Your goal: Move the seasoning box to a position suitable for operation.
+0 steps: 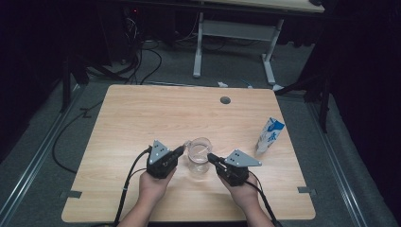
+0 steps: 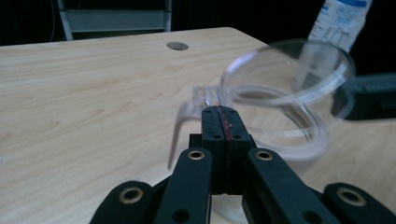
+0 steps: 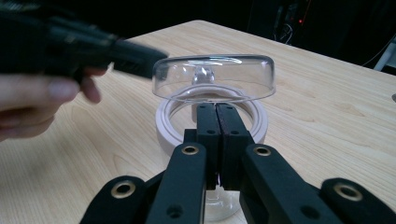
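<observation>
A clear glass jug (image 1: 198, 156) with a handle stands upright near the table's middle front. My left gripper (image 1: 182, 149) comes in from its left, jaws shut with nothing between them. In the left gripper view the shut tips (image 2: 219, 111) sit just short of the jug's handle (image 2: 180, 128); I cannot tell if they touch it. From the right, my right gripper (image 1: 211, 156) is shut too. Its tips (image 3: 216, 108) lie close against the jug's wall (image 3: 215, 77), below the rim. My left gripper (image 3: 135, 58) and the hand holding it appear blurred beyond the jug.
A blue and white carton (image 1: 270, 135) stands near the table's right edge, also seen behind the jug (image 2: 338, 18). A round cable hole (image 1: 225, 100) lies at the far middle of the wooden table (image 1: 142, 113). Desk legs and cables are on the floor beyond.
</observation>
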The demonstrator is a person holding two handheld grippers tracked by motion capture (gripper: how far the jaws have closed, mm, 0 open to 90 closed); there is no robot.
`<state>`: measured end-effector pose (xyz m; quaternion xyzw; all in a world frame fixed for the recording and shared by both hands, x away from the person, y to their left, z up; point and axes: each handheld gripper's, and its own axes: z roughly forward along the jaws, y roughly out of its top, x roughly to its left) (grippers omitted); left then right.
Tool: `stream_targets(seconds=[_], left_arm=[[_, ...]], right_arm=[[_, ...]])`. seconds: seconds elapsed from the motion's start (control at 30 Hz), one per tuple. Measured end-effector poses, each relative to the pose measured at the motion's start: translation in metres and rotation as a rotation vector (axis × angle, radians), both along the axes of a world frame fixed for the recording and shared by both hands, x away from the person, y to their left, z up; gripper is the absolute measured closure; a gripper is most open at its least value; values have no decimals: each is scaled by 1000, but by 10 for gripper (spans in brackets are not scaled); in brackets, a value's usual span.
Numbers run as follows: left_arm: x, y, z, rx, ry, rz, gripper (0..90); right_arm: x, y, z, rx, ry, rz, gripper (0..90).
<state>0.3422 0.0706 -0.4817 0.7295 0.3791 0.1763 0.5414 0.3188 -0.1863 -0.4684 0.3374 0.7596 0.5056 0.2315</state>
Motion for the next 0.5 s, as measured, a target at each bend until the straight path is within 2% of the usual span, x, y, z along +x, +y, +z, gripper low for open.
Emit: stream_targets(seconds=[0.07,0.17,0.23,0.5], left_arm=[[-10,-1,-3,-16,9,-18,900],[-15,-3,-3,-24,5,-31,900],[-17,-6,-2,-44,10,-48,900],[-19,-16,-4,-32,8,-66,900]], right_arm=[[-1,0,1,5,-4,1,892],[-2,0,3,7,-5,-1,892],[-2,1,4,10,-11,3,892],[-3,0,7,18,-16,3,892]])
